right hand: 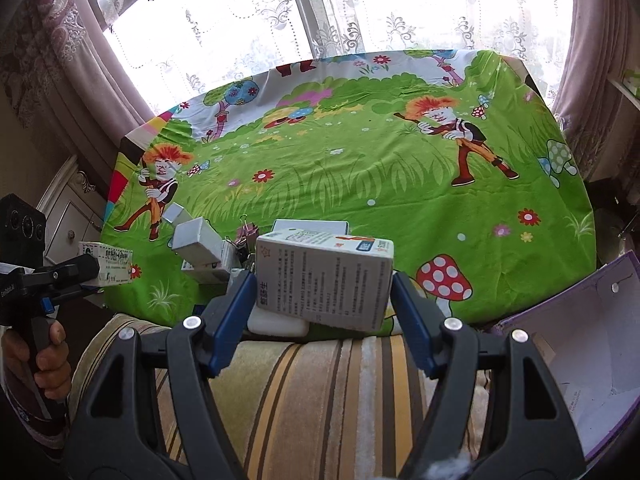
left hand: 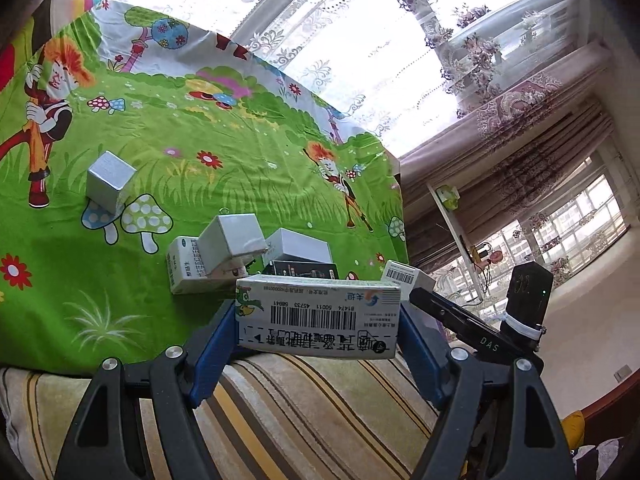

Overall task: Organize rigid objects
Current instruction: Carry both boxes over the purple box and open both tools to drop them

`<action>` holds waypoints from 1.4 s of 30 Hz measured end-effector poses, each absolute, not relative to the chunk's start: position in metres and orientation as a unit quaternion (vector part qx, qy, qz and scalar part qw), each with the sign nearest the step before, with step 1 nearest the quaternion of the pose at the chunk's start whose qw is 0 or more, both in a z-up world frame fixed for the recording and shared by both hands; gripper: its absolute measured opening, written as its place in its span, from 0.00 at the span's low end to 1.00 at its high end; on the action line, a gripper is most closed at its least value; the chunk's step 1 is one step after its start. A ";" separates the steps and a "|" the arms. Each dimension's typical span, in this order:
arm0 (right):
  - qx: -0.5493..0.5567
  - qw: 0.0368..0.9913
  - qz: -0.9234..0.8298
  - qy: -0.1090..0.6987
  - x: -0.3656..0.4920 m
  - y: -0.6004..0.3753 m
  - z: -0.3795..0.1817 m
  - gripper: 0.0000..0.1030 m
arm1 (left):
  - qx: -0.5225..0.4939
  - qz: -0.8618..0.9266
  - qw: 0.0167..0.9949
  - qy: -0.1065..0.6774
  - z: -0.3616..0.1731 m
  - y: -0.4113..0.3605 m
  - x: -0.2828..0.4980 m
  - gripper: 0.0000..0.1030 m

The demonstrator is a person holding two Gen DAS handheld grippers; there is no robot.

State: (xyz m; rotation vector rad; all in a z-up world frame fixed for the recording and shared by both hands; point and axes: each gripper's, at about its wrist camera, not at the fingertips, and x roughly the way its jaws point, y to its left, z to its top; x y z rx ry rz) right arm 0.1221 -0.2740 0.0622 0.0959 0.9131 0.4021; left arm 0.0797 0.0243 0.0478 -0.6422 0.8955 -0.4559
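Lace curtains back a table [right hand: 400,168] under a cartoon-meadow cloth. Angled down over its near edge, the left tool [left hand: 318,320] clamps a barcoded medicine box [left hand: 320,318] by its ends; the right tool [right hand: 324,280] likewise grips a white printed box [right hand: 326,280]. More boxes [left hand: 224,256] lie clustered just beyond. Right of the table, an open purple carton [right hand: 580,344] shows a bare white inside.
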 end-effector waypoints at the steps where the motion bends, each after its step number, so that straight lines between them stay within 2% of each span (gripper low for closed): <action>1: 0.050 0.878 0.188 0.437 0.119 -0.282 0.063 0.70 | -0.298 -0.222 0.826 0.423 0.049 0.015 0.078 0.75; 10: 0.087 0.889 0.136 0.429 0.086 -0.362 0.066 0.70 | -0.256 -0.278 0.805 0.458 0.044 -0.076 0.068 0.75; 19: 0.121 0.897 0.058 0.420 0.061 -0.444 0.061 0.70 | -0.157 -0.312 0.811 0.470 0.054 -0.169 0.059 0.75; 32: 0.125 0.909 -0.030 0.397 0.046 -0.505 0.063 0.72 | -0.038 -0.374 0.792 0.482 0.057 -0.284 0.045 0.76; 36: 0.121 0.907 -0.049 0.399 0.046 -0.513 0.061 0.72 | -0.025 -0.396 0.780 0.484 0.056 -0.305 0.044 0.82; 42: 0.117 0.906 -0.064 0.402 0.044 -0.519 0.058 0.72 | -0.032 -0.384 0.788 0.480 0.060 -0.300 0.046 0.83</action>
